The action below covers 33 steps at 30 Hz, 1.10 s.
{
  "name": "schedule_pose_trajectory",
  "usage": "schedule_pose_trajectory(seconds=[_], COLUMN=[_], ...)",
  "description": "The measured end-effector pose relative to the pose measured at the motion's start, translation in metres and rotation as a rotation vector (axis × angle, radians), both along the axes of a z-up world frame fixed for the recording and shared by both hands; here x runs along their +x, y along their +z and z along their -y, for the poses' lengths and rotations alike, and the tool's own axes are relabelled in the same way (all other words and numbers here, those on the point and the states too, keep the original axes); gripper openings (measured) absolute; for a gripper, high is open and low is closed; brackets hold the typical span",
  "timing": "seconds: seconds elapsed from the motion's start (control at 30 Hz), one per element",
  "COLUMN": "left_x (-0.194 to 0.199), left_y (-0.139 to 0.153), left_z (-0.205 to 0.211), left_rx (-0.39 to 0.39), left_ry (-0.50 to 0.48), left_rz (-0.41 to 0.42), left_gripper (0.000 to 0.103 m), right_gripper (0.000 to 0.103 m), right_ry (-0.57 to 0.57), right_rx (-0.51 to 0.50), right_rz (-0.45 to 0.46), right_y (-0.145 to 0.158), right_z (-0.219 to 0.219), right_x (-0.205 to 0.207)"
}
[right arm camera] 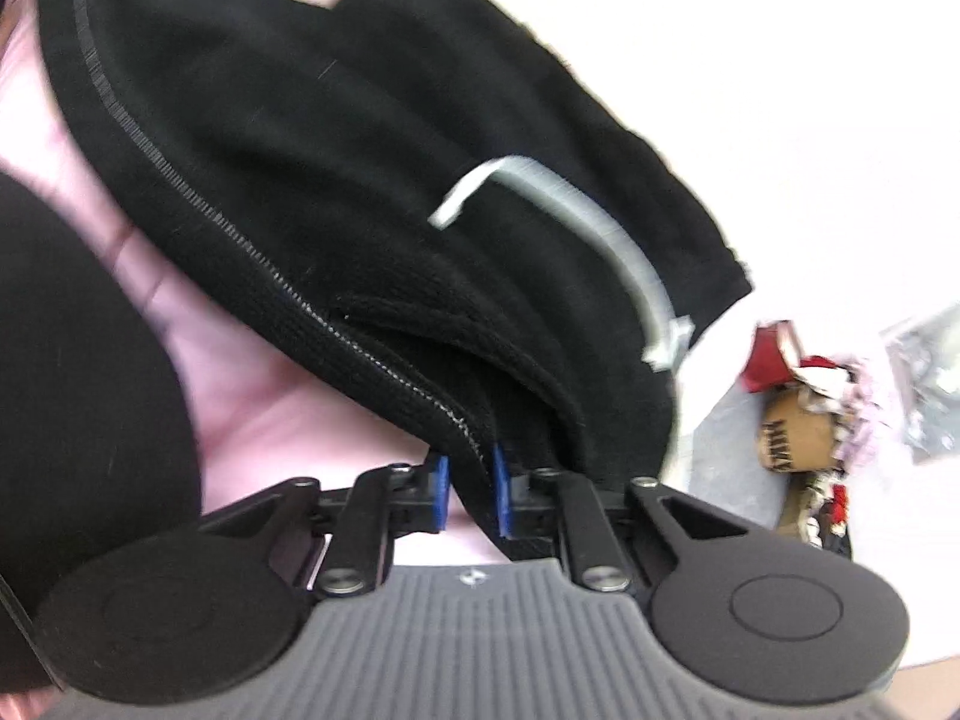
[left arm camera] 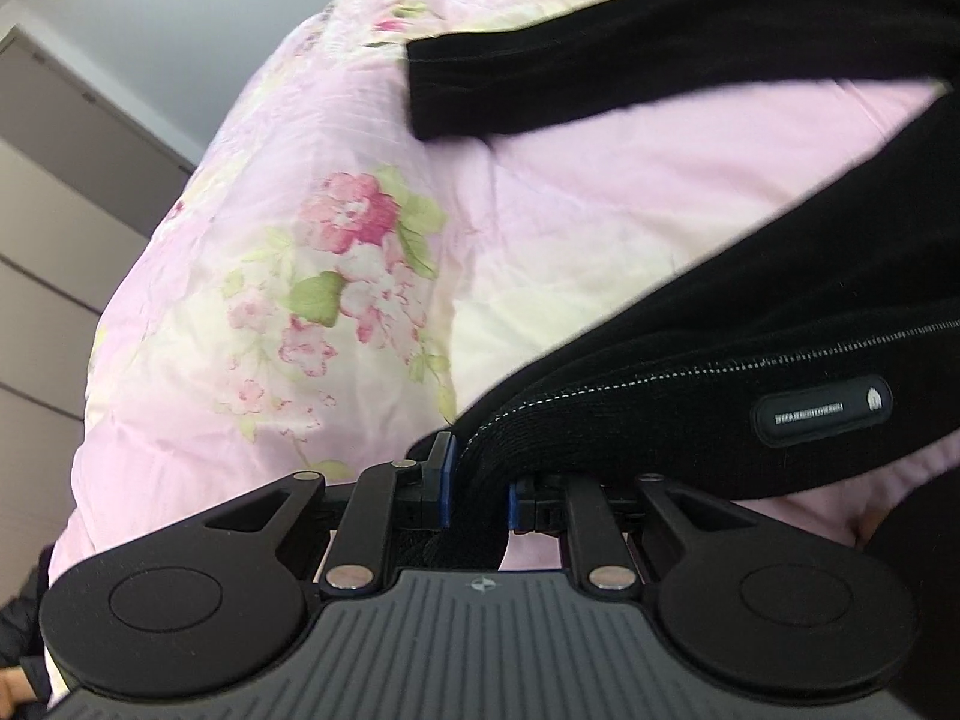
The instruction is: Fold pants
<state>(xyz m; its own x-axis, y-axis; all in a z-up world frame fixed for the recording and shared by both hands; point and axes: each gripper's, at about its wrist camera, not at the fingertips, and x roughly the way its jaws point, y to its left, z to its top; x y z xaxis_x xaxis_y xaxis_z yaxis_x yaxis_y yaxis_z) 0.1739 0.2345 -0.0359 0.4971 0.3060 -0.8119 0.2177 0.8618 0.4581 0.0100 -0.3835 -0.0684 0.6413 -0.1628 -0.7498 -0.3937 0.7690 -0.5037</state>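
Left gripper (left arm camera: 477, 489): jaws nearly closed, blue pads pinching the waistband edge of the black pants (left arm camera: 750, 348). Right gripper (right arm camera: 471, 495): also clamped, blue pads on either side of a stitched black edge of the same garment, cloth clearly between them.

Pants lie on a pink floral quilt (left arm camera: 336, 252), partly lifted at the gripped end. From the left gripper the cloth runs up and to the right; a free leg end (left arm camera: 480, 84) lies farther off across the quilt, well apart from the jaws. So the long axis runs away from both grippers, toward the far side of the bed. Both hold the near, waist end; neither is clearly nearer the leg cuffs. Judgement: the next move likely carries the waist toward the legs or brings one half over the other, needing both grips to travel together so the band stays taut.

Writing: a small black rubber patch (left arm camera: 822, 417) on the waistband carries a line of light lettering and a little logo, too small and skewed to read. In the right wrist view a brown object (right arm camera: 792, 438) beside the bed shows dark letters, blurred, not legible.
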Motion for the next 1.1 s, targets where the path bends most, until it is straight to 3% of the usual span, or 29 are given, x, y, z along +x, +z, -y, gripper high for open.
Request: schedule_pose_trajectory(seconds=[0.3, 0.5, 0.73, 0.9, 1.1], left_x=[0.048, 0.111, 0.214, 0.295, 0.363], left_y=[0.049, 0.068, 0.067, 0.027, -0.054], left_z=[-0.002, 0.014, 0.035, 0.057, 0.086], left_rx=[-0.050, -0.026, 0.012, 0.080, 0.219], left_ry=[0.135, 0.179, 0.208, 0.199, 0.144], left_rz=[0.208, 0.303, 0.329, 0.274, 0.183], left_gripper=[0.018, 0.018, 0.018, 0.017, 0.017], right_gripper=[0.003, 0.003, 0.003, 0.003, 0.003], right_ry=[-0.147, -0.240, -0.285, -0.322, -0.320], right_rx=[-0.017, -0.010, -0.037, -0.047, -0.083], right_rz=[0.290, 0.363, 0.404, 0.349, 0.165], right_y=[0.062, 0.083, 0.083, 0.061, -0.018], right_z=[-0.010, -0.006, 0.010, 0.020, 0.024], right_x=[0.045, 0.103, 0.215, 0.308, 0.387])
